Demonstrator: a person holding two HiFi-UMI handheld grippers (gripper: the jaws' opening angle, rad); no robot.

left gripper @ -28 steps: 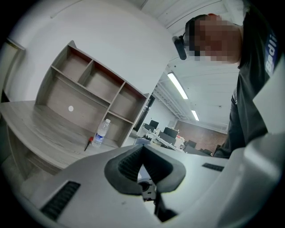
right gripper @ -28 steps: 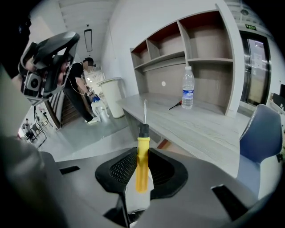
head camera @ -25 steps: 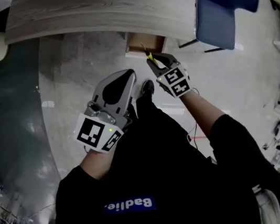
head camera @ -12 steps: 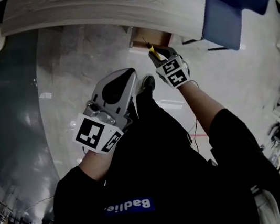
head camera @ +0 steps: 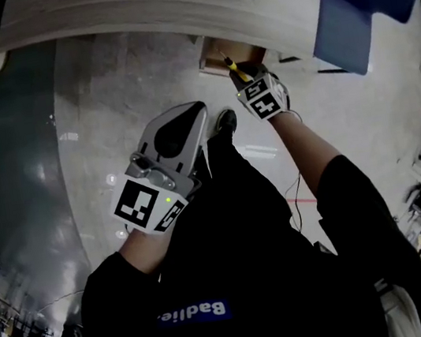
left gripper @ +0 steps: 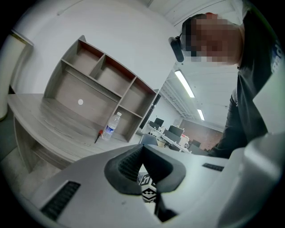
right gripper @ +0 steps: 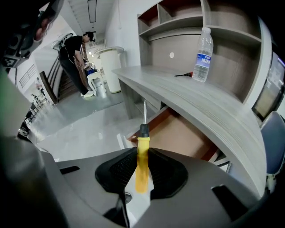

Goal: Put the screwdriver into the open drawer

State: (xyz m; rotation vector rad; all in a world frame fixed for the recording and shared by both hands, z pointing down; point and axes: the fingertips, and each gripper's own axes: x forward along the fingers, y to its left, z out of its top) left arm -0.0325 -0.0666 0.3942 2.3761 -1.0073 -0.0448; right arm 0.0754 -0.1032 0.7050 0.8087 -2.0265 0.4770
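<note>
My right gripper (right gripper: 142, 153) is shut on the yellow handle of the screwdriver (right gripper: 141, 162), whose black collar and steel shaft point ahead and down at the open drawer (right gripper: 180, 133). The drawer's brown bottom shows bare beneath the desk's edge. In the head view the right gripper (head camera: 242, 78) holds the screwdriver (head camera: 233, 66) just at the front of the drawer (head camera: 224, 48). My left gripper (head camera: 191, 112) hangs over the floor to the left with its jaws together and nothing in them; the same left gripper (left gripper: 142, 149) looks level toward the desk.
The curved grey desk (head camera: 152, 9) overhangs the drawer. On it stand a water bottle (right gripper: 203, 55) and a small red-handled tool (right gripper: 185, 75), before a shelf unit (left gripper: 98, 89). A blue chair (head camera: 363, 2) stands right of the drawer. A person (right gripper: 75, 53) stands far off.
My right gripper has gone down and forward with the screwdriver, from over the floor to the drawer's front. The left gripper has sunk slightly.
</note>
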